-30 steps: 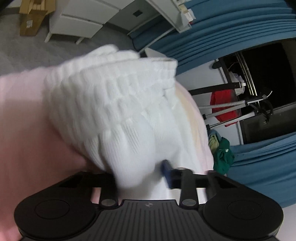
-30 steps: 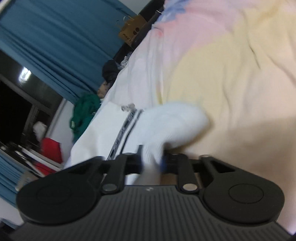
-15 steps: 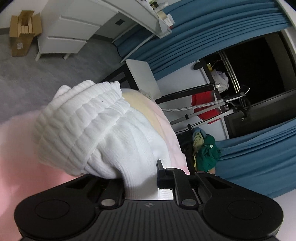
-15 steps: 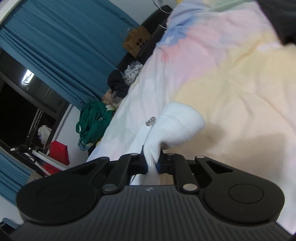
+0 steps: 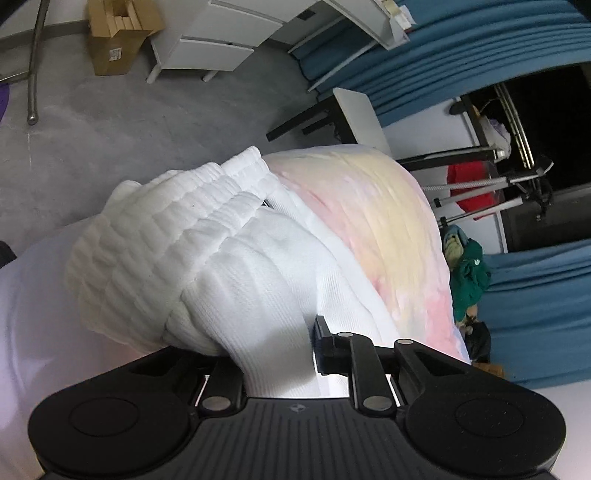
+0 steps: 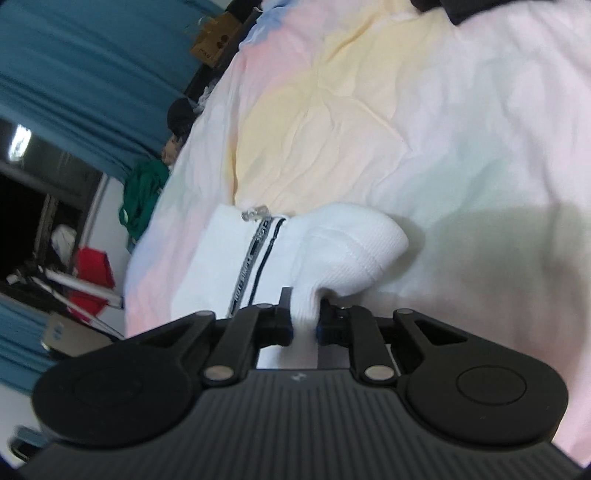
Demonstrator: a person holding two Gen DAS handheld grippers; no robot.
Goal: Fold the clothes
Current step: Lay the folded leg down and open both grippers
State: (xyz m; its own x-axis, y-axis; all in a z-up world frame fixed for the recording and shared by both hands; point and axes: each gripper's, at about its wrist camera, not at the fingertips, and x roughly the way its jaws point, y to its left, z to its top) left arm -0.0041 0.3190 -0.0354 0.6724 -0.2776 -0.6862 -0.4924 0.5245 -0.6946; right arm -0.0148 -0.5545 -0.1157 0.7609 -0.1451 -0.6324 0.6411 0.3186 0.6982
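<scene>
A white knit garment (image 5: 207,258) with a ribbed waistband fills the left wrist view. My left gripper (image 5: 273,350) is shut on a thick fold of it, held above the pastel bedsheet (image 5: 388,229). In the right wrist view the same white garment (image 6: 332,251), with a zipper and black stripe, lies on the bedsheet (image 6: 406,129). My right gripper (image 6: 304,325) is shut on a bunched edge of it. Each gripper's fingertips are partly hidden by cloth.
Beyond the bed edge are grey floor (image 5: 147,122), a cardboard box (image 5: 114,40), white drawers (image 5: 214,48), blue curtains (image 5: 461,62) and a green clothes pile (image 5: 469,280). A dark garment (image 6: 461,7) lies at the bed's far side.
Both grippers have carried the white garment along: the left view has swung to show more floor, and the right view now looks lower and closer over the bedsheet. Both grips unchanged.
</scene>
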